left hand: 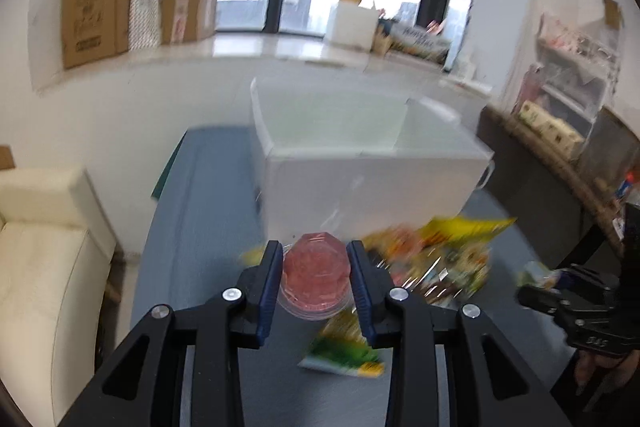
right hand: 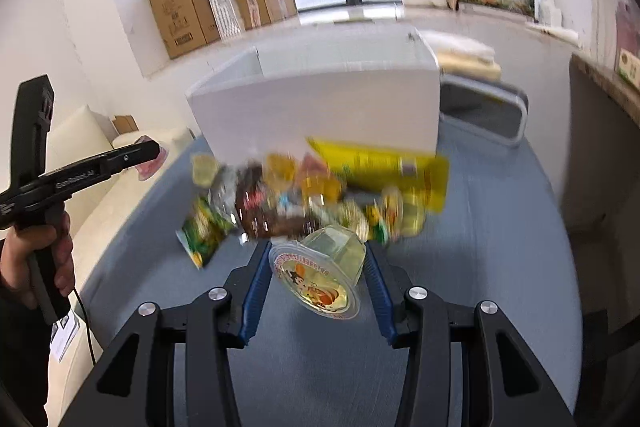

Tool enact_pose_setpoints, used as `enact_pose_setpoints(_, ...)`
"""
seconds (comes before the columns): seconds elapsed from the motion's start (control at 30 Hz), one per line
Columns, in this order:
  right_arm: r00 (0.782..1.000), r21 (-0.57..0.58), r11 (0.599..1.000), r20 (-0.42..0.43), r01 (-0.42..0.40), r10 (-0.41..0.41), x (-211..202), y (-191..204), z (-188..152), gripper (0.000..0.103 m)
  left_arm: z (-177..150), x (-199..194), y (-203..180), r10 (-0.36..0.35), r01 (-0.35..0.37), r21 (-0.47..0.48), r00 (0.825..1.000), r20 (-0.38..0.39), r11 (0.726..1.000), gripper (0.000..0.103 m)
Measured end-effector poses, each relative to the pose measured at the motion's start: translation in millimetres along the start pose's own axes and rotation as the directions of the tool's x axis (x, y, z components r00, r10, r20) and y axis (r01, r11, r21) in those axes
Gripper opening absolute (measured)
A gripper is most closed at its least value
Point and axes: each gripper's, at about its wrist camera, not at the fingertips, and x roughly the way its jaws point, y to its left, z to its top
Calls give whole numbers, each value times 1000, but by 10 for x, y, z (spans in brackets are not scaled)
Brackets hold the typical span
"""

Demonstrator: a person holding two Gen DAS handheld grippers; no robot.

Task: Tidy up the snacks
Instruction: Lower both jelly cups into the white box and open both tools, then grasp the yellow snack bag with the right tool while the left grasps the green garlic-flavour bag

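My left gripper (left hand: 314, 259) is shut on a pink jelly cup (left hand: 316, 273) and holds it above the blue table, in front of the white storage box (left hand: 360, 183). My right gripper (right hand: 316, 263) is shut on a yellow jelly cup (right hand: 320, 271), tilted with its printed lid towards the camera, just in front of the snack pile (right hand: 304, 195). The pile holds several jelly cups, a green packet (right hand: 204, 231) and a large yellow bag (right hand: 384, 167). The left gripper (right hand: 154, 151) with the pink cup also shows at the left of the right wrist view.
The blue table (right hand: 480, 267) carries the white box (right hand: 320, 107) at its far side. A cream sofa (left hand: 44, 251) stands left of the table. Cardboard boxes (left hand: 96, 15) line the window sill. A dark shelf unit (left hand: 560, 155) stands at the right.
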Motion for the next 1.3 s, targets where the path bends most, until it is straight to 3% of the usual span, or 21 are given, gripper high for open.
enact_pose_setpoints(0.2,995,-61,998,104,8,-1,-92,42,575,50,532,-40,-232,-20,17,52,998,62,998,37)
enact_pose_setpoints(0.37,987,-110,994,160,26,-9,31,86,1131,50,1017,234,-390,-14,7,82,996,89,997,37)
enact_pose_setpoints(0.47,979,-145,985,193,91,-62,237,123,1429,50,1190,460,-444,3,-11,104,997,74,995,37)
enact_pose_setpoints(0.67,988,-80,993,134,83,-72,705,-72,1792,50,1326,896,-364,61,-65,91,997,41,994,39)
enact_pose_setpoints(0.7,986,-90,989,133,113,-101,762,-74,1807,50,1311,949,-344,70,-73,99,997,33,992,43)
enact_pose_setpoints(0.73,983,-103,985,135,137,-123,822,-78,1814,51,1296,992,-325,64,-66,102,998,21,993,61)
enact_pose_setpoints(0.77,984,-112,984,128,141,-126,877,-78,1816,59,1285,1055,-300,60,-60,101,998,1,993,90)
enact_pose_setpoints(0.8,985,-122,983,118,137,-122,911,-84,1819,70,1264,1084,-279,70,-69,98,998,-8,993,102)
enact_pose_setpoints(0.83,985,-132,981,112,144,-130,947,-91,1822,93,1245,1085,-258,89,-89,99,996,9,991,103)
enact_pose_setpoints(0.87,981,-132,977,120,166,-151,947,-108,1801,100,1226,1084,-246,98,-100,109,995,20,989,103)
enact_pose_setpoints(0.97,976,-104,978,143,182,-167,919,-205,1760,103,1176,1106,-196,92,-90,104,996,-7,991,103)
enact_pose_setpoints(1.3,974,-42,987,177,153,-143,472,-382,1607,103,1089,694,-157,85,-88,59,996,37,994,103)
